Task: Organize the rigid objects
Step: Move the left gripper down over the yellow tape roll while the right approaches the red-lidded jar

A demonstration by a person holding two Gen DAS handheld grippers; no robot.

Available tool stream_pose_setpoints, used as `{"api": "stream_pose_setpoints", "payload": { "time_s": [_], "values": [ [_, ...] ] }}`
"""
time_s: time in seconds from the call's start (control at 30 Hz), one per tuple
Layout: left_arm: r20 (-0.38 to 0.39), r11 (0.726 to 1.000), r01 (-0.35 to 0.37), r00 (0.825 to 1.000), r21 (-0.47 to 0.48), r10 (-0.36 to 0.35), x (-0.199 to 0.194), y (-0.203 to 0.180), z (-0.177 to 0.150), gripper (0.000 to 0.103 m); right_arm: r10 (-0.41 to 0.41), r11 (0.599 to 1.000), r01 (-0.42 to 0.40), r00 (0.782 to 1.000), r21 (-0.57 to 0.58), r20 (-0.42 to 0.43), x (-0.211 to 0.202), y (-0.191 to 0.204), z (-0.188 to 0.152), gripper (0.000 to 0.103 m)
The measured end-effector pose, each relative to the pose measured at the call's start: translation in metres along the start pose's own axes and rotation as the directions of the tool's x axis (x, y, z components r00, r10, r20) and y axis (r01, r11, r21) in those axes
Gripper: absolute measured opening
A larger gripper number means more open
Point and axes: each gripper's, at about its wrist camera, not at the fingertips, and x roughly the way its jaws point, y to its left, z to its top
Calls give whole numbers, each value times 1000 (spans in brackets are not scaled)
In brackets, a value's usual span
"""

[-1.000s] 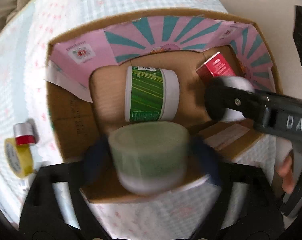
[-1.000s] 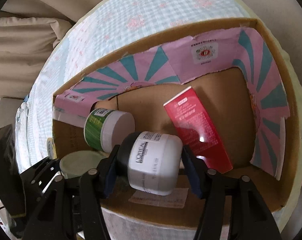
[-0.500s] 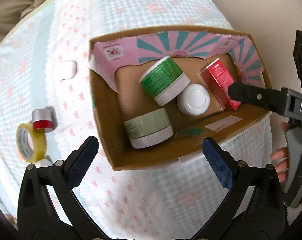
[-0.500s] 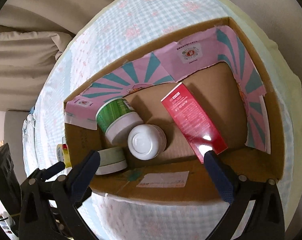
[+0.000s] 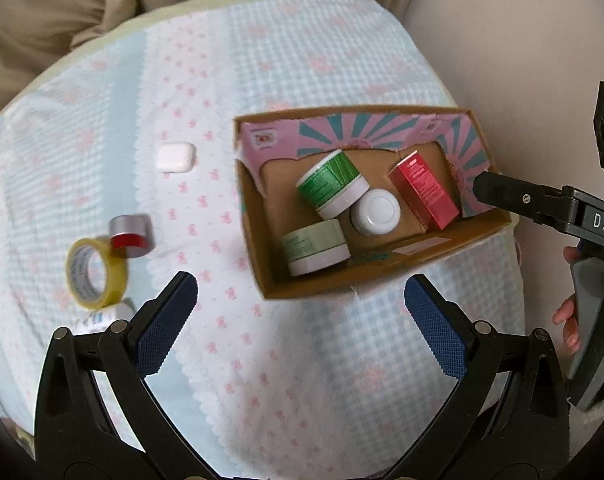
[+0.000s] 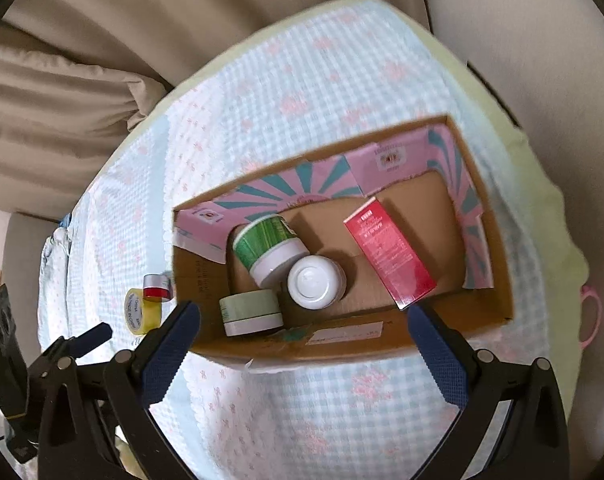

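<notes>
A cardboard box (image 5: 257,248) (image 6: 197,272) with pink and teal flaps sits on the checked cloth. Inside lie a green-labelled jar (image 5: 330,188) (image 6: 267,246), a white jar (image 5: 376,208) (image 6: 314,282), a pale green jar (image 5: 316,246) (image 6: 251,312) and a red carton (image 5: 424,190) (image 6: 388,252). My left gripper (image 5: 302,320) is open and empty, above the cloth in front of the box. My right gripper (image 6: 304,344) is open and empty, above the box's near wall. It shows in the left wrist view (image 5: 542,204) at the right.
On the cloth left of the box lie a yellow tape roll (image 5: 95,272) (image 6: 139,312), a silver and red tape roll (image 5: 131,232) (image 6: 157,286), a white earbud case (image 5: 175,156) and a small white item (image 5: 101,318). Beige cushions surround the cloth.
Both grippers let go of their jars, opened, and drew back from the box. The pale green and white jars now rest inside it.
</notes>
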Motion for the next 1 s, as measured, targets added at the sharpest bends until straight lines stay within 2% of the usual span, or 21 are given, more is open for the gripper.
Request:
{"api": "stream_pose_setpoints", "payload": {
  "time_s": [0.3,0.53,0.77,1.0],
  "values": [
    [87,998,-15,996,-60,20,-76,47,-46,103,-6,993,10,999,-120,32,-51,65,-31,103],
    [119,994,-22,992,-111,35,-124,106,-90,103,-36,980,46,998,-192,52,-76,135,-71,103],
    [137,992,-27,990,-123,43,-151,170,-120,103,-39,973,57,995,-224,87,-80,201,-103,103],
    [130,995,3,991,-101,10,-158,222,-133,103,-33,979,50,996,-199,85,-62,255,-127,103]
  ]
}}
